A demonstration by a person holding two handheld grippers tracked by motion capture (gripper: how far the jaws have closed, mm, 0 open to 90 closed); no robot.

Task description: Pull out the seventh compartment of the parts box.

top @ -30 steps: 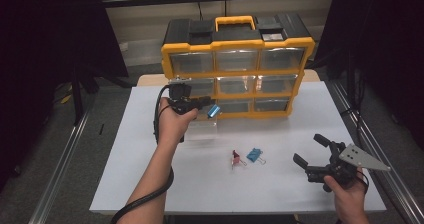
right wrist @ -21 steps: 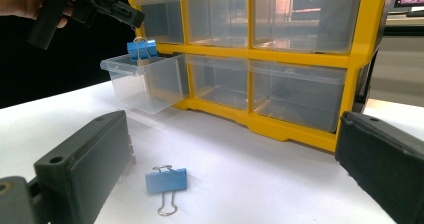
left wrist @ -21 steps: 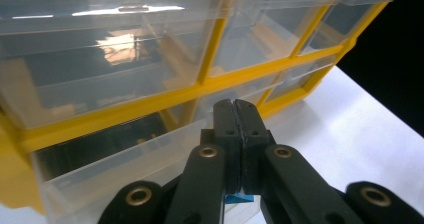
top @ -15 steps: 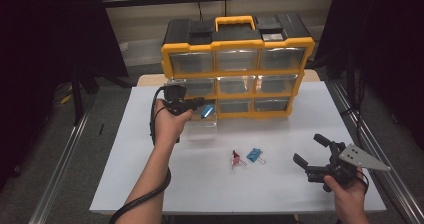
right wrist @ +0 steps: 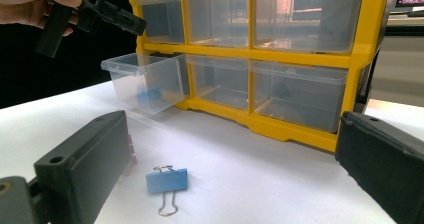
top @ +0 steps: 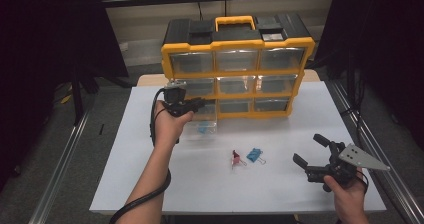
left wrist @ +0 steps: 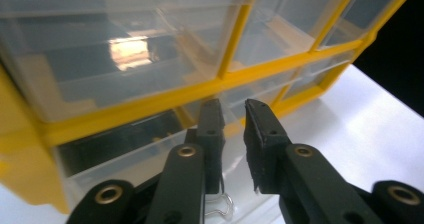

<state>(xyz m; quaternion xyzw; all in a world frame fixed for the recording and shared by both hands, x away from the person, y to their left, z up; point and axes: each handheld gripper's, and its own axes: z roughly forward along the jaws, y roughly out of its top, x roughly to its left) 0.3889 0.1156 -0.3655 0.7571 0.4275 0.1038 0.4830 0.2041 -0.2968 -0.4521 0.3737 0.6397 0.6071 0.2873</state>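
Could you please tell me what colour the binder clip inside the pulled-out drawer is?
Blue: the binder clip in the clear drawer shows best in the right gripper view.

Left claw (top: 197, 103) raised, jaws just parting, nothing pinched between. Right claw (top: 311, 154) low, jaws spread wide.

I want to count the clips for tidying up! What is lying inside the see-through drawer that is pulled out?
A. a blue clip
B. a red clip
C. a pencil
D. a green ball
A: a blue clip lies inside the pulled-out clear drawer, while the red clip lies out on the table.
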